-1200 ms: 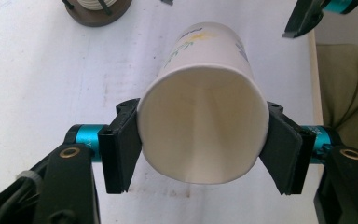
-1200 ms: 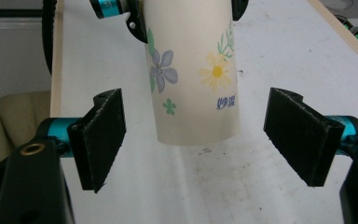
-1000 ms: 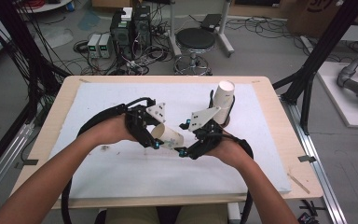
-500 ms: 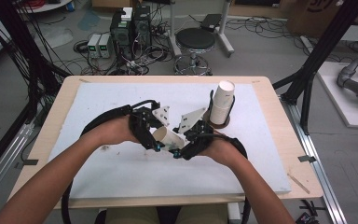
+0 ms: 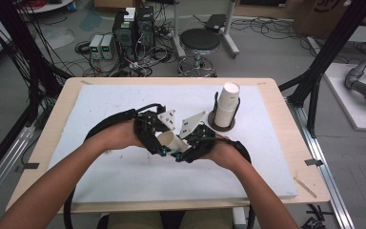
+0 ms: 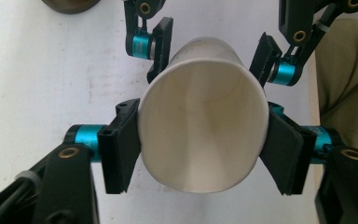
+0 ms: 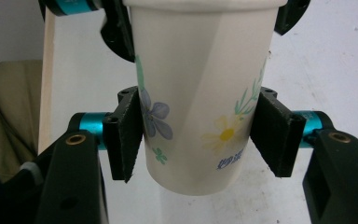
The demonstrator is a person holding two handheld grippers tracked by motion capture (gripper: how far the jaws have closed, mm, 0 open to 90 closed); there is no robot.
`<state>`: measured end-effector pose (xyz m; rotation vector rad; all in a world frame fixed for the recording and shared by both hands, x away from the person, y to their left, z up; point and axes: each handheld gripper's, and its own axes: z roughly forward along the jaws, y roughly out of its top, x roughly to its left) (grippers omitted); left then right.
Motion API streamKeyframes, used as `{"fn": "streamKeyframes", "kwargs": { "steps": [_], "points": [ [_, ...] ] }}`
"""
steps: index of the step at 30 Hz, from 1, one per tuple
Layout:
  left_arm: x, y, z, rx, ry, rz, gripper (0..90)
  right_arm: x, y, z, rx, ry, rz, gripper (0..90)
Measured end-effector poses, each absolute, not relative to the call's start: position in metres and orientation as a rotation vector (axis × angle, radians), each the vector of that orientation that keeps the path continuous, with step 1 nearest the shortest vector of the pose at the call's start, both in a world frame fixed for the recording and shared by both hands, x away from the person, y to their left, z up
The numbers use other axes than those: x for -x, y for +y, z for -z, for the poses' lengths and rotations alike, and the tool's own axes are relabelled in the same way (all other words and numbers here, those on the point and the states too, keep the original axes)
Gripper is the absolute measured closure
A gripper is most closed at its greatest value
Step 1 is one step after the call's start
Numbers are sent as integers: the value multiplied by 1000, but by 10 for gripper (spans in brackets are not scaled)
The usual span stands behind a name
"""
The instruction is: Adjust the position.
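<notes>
A white paper cup [image 5: 170,140] with a flower print [image 7: 158,114] lies sideways above the white mat, between both grippers. My left gripper [image 5: 158,143] grips it near the open rim [image 6: 203,63]; its pads [image 6: 119,156] still touch the wall, though the jaws have just been opening. My right gripper [image 5: 185,151] has just been closing and is now shut on the cup's lower body, with its pads [image 7: 128,140] pressed on both sides. In the left gripper view the right gripper [image 6: 209,53] sits behind the cup.
A stack of white cups [image 5: 228,98] stands in a black holder [image 5: 223,125] at the back right of the white mat [image 5: 124,181]. The mat lies on a wooden table [image 5: 290,143]. A stool and cabling stand on the floor beyond.
The right gripper has moved left up to the cup and its jaws have closed on the cup's lower end. The left hand has kept the cup in place.
</notes>
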<state>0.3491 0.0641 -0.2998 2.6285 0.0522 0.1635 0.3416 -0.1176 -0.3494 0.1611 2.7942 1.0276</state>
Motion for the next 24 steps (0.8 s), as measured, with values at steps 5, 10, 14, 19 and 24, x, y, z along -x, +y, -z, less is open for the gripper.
{"fn": "streamKeyframes", "kwargs": {
  "steps": [5, 10, 14, 19, 24],
  "points": [
    [-351, 76, 301, -2520, 93, -190, 202, -343, -122, 350, -182, 2813, -999, 402],
    [-352, 97, 302, -2406, 162, -177, 200, -345, -134, 351, -216, 2803, -1012, 403],
    [-352, 117, 305, -2303, 234, -186, 201, -344, -146, 353, -255, 2777, -1035, 401],
    [-349, 144, 320, -2148, 362, -221, 198, -341, -169, 357, -338, 2715, -1128, 393],
    [-341, 166, 342, -2028, 449, -252, 196, -336, -194, 363, -424, 2626, -1232, 389]
  ]
}}
